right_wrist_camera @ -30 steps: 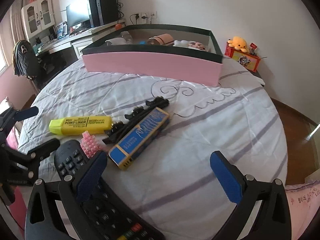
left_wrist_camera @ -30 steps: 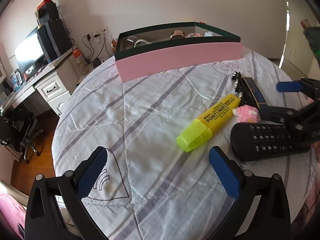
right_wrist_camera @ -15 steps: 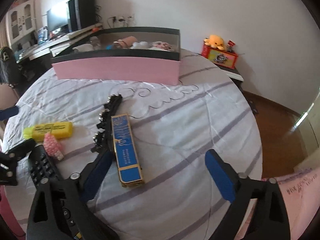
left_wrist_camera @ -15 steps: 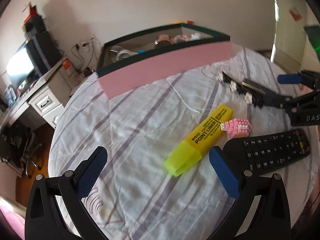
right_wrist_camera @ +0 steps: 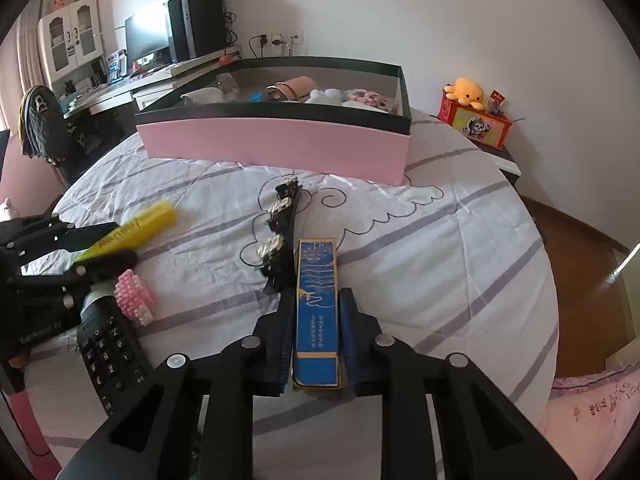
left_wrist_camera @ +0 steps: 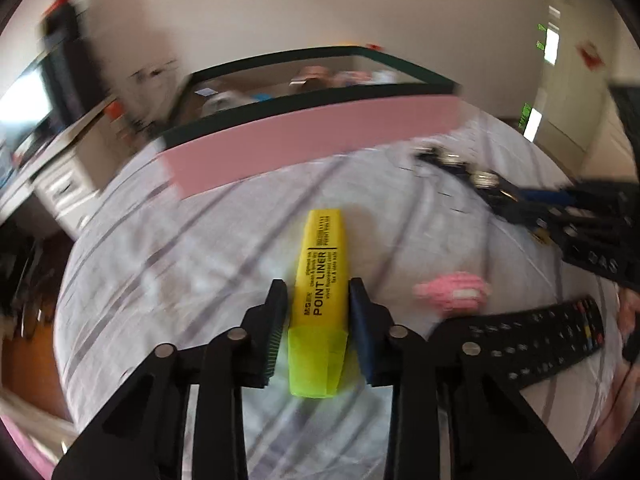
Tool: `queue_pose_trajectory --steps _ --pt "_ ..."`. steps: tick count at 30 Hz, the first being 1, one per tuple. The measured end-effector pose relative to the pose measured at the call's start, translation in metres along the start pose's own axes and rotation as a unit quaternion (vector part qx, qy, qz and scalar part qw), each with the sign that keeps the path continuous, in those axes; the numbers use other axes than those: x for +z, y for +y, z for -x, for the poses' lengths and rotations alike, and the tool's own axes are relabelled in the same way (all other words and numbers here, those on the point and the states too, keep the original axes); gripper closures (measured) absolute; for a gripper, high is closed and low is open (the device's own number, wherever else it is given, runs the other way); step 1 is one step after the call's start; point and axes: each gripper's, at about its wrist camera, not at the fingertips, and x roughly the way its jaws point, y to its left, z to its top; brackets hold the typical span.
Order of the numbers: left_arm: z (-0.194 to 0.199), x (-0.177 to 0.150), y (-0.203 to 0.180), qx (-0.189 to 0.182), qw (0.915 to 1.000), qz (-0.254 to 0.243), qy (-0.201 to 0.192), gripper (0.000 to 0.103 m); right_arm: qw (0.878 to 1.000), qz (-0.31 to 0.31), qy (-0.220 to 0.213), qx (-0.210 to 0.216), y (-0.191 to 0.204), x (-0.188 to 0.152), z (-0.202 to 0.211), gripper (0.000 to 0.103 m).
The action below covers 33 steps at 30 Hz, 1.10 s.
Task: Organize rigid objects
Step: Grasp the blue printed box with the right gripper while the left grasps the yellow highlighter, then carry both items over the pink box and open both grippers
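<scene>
Left gripper (left_wrist_camera: 318, 294) — closed on yellow highlighter (left_wrist_camera: 320, 280), lying on striped bedsheet (right_wrist_camera: 440, 248). Right gripper (right_wrist_camera: 316, 308) — clamped around blue box (right_wrist_camera: 317, 312), beside black hair clip (right_wrist_camera: 280, 232), near pink-sided box (right_wrist_camera: 276, 146)

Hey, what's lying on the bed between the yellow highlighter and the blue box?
In the right wrist view, the black studded strap lies between the yellow highlighter and the blue box, right against the box's left edge.
</scene>
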Motion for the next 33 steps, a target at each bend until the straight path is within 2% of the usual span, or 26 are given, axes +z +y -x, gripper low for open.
queue_pose_trajectory --steps 3,8,12,14,15,16,17,26,33 --pt "-0.001 -0.003 0.008 0.008 0.9995 0.029 -0.001 0.071 1.000 -0.003 -0.001 -0.001 -0.001 -0.001 -0.001 0.082" --pt "-0.005 0.000 0.005 0.018 0.9996 0.023 0.005 0.070 1.000 -0.007 -0.003 -0.001 -0.001 -0.002 -0.003 0.082" --pt "-0.007 0.001 0.004 0.015 0.9997 0.017 0.008 0.063 1.000 -0.006 -0.002 -0.002 -0.001 -0.003 -0.002 0.082" --pt "-0.007 0.001 0.001 0.018 0.9998 0.009 0.006 0.064 1.000 -0.004 -0.003 -0.003 -0.001 -0.004 -0.002 0.082" --pt "-0.006 0.001 0.000 0.019 0.9998 0.007 0.004 0.067 1.000 -0.003 -0.004 -0.003 -0.001 -0.004 -0.002 0.082" --pt "-0.006 0.001 0.000 0.015 0.9999 0.003 0.002 0.076 1.000 -0.003 -0.006 -0.003 -0.001 -0.004 -0.001 0.082" --pt "-0.005 0.001 -0.001 0.013 0.9999 0.000 -0.001 0.077 1.000 -0.003 -0.007 -0.002 -0.001 -0.005 -0.001 0.082" --pt "0.014 0.000 0.002 0.019 0.9995 0.012 -0.022 0.077 0.999 -0.022 -0.027 0.010 -0.007 -0.006 0.018 0.082" --pt "0.059 0.012 0.003 0.037 0.9962 0.024 -0.076 0.077 0.996 -0.028 -0.085 0.025 -0.002 0.003 0.057 0.082"
